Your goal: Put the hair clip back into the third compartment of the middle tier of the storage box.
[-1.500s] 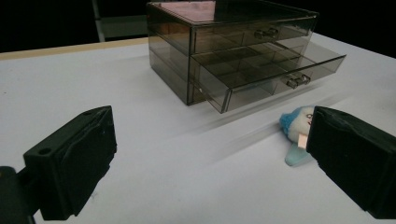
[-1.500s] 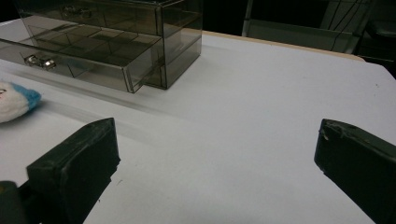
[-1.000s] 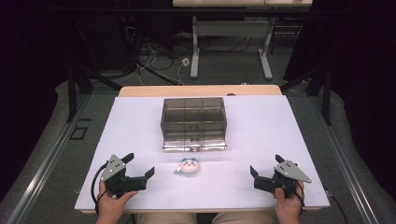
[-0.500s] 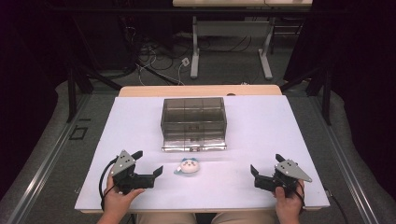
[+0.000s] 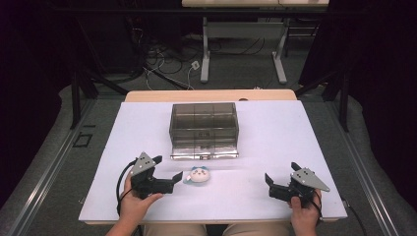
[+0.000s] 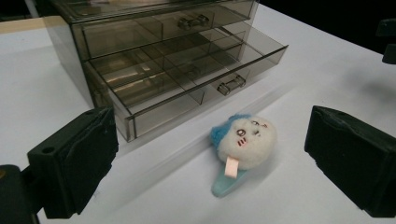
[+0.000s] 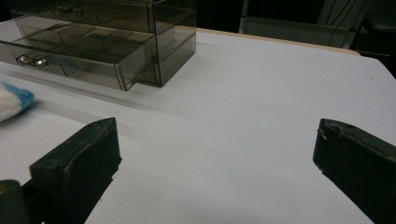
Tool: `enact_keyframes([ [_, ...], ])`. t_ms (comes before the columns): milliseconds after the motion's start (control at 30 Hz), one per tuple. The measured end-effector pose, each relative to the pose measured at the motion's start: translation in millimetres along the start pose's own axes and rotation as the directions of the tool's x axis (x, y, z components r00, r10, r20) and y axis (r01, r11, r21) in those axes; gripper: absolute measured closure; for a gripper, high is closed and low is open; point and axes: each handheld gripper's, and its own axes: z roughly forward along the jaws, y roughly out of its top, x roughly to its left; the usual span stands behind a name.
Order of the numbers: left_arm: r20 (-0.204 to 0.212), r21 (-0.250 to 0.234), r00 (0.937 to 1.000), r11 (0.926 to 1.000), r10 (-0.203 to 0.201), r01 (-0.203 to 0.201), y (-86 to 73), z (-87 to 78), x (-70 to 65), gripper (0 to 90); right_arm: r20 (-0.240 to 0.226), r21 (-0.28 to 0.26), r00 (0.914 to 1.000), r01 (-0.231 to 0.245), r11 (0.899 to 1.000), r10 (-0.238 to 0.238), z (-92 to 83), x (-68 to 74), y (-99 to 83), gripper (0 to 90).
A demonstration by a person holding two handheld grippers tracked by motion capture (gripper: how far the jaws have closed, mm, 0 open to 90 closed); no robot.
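Observation:
A small round plush toy (image 5: pixel 198 175) with a white face and blue top lies on the white table (image 5: pixel 275 132) just in front of a smoky clear drawer unit (image 5: pixel 204 129). The unit's bottom drawer (image 6: pixel 187 81) is pulled out, and its compartments look bare. My left gripper (image 5: pixel 168 169) stands open just left of the toy. In the left gripper view the toy (image 6: pixel 245 142) lies between and a little beyond the jaws of my left gripper (image 6: pixel 210 140), untouched. My right gripper (image 5: pixel 281 173) is open at the front right, with nothing between its fingers.
The right gripper view shows the drawer unit (image 7: pixel 107 37) at upper left and a bit of the toy (image 7: pixel 11 100) at the left edge. The table's wooden far edge (image 5: pixel 211 95) lies behind the unit. Dark floor, cables and desk legs (image 5: pixel 204 49) lie beyond.
My left gripper has moved right and slightly forward, closing in on the plush toy. The right gripper and the toy have stayed put.

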Motion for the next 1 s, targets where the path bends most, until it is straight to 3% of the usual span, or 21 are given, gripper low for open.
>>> enact_keyframes([
  [200,0.016,0.042,0.9996,0.9989,0.022,-0.022,4.4,10.5,-6.1,3.8,0.002,0.006,1.0000,0.003,1.000,-0.003,0.1,0.2,-0.1,0.5],
  [500,0.046,0.101,0.9987,0.9946,0.019,-0.023,1.9,28.4,-13.7,4.2,0.004,0.009,1.0000,0.004,1.000,-0.004,0.2,-0.5,-0.6,0.6],
  [933,0.059,0.174,0.9979,0.9841,0.027,-0.036,-2.3,49.9,-20.1,4.3,-0.001,0.004,1.0000,0.003,1.000,-0.003,1.2,-0.7,-1.6,0.7],
  [1000,0.064,0.196,0.9973,0.9794,0.035,-0.047,-3.2,54.2,-21.6,5.4,0.001,0.008,1.0000,0.006,1.000,-0.006,1.1,-0.3,-1.6,0.7],
])
